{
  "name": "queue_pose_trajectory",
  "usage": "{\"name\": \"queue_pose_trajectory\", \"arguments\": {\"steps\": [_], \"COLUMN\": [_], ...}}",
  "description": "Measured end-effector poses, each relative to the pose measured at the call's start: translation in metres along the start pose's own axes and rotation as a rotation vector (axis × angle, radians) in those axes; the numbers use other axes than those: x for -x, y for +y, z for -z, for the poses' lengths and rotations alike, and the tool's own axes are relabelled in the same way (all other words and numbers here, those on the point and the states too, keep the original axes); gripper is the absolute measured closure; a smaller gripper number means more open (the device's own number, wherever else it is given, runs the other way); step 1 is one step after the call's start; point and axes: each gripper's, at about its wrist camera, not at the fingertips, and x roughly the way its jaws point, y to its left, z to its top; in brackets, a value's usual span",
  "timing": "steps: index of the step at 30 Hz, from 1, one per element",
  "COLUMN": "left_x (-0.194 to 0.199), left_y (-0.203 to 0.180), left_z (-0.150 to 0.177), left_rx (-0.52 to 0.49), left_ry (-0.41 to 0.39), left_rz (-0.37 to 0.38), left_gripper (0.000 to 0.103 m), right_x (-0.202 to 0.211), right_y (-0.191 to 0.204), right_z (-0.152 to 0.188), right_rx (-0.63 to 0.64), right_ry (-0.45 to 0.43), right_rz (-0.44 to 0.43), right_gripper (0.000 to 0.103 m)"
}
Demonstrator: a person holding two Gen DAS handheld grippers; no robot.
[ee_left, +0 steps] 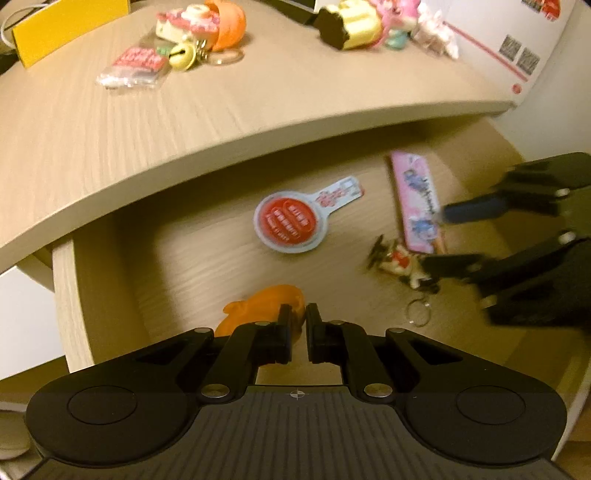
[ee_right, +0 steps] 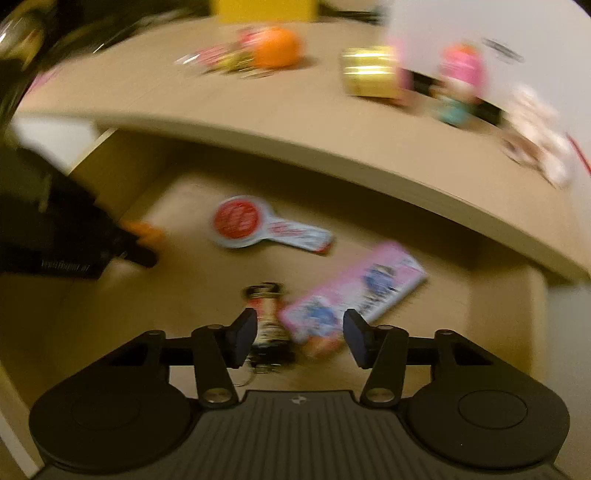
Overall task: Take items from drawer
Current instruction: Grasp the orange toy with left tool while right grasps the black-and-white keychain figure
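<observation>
The wooden drawer (ee_left: 70, 295) stands open under the desk top. My left gripper (ee_left: 306, 325) is low over its front left part, fingers nearly together and pinching an orange toy (ee_left: 266, 304), also seen as the orange toy (ee_right: 146, 230). My right gripper (ee_right: 301, 332) is open; it shows as the right gripper (ee_left: 443, 240) in the left wrist view. Between its fingers lie a small keychain figure (ee_right: 267, 321) and the near end of a pink card pack (ee_right: 362, 295). A round red paddle-shaped tag (ee_left: 284, 221) lies mid-drawer.
The desk top (ee_left: 184, 122) overhangs the back of the drawer. On it sit an orange ball (ee_left: 231, 26), a red packet (ee_left: 133, 66), a bell, a yellow toy (ee_left: 354, 26), pink figures and a white box (ee_left: 517, 40). The right wrist view is blurred.
</observation>
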Motion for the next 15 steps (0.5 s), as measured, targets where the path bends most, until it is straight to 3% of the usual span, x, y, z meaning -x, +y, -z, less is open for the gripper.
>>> {"name": "queue_pose_trajectory", "arguments": {"steps": [5,7,15], "left_x": [0.011,0.013,0.01], "left_y": [0.007,0.009,0.006], "left_z": [-0.001,-0.001,-0.003], "left_rx": [0.037,0.048,0.048], "left_ry": [-0.025,-0.025,-0.011], "left_rz": [0.008,0.008,0.047], "left_gripper": [0.094,0.094,0.094], "right_x": [-0.019,-0.031,-0.051], "right_y": [0.026,0.034,0.035], "right_z": [-0.014,-0.018,-0.017], "right_rx": [0.166,0.209,0.209], "right_ry": [0.016,0.049,0.16], "right_rz": [0.02,0.017,0.029], "right_gripper": [0.058,0.064,0.075]}}
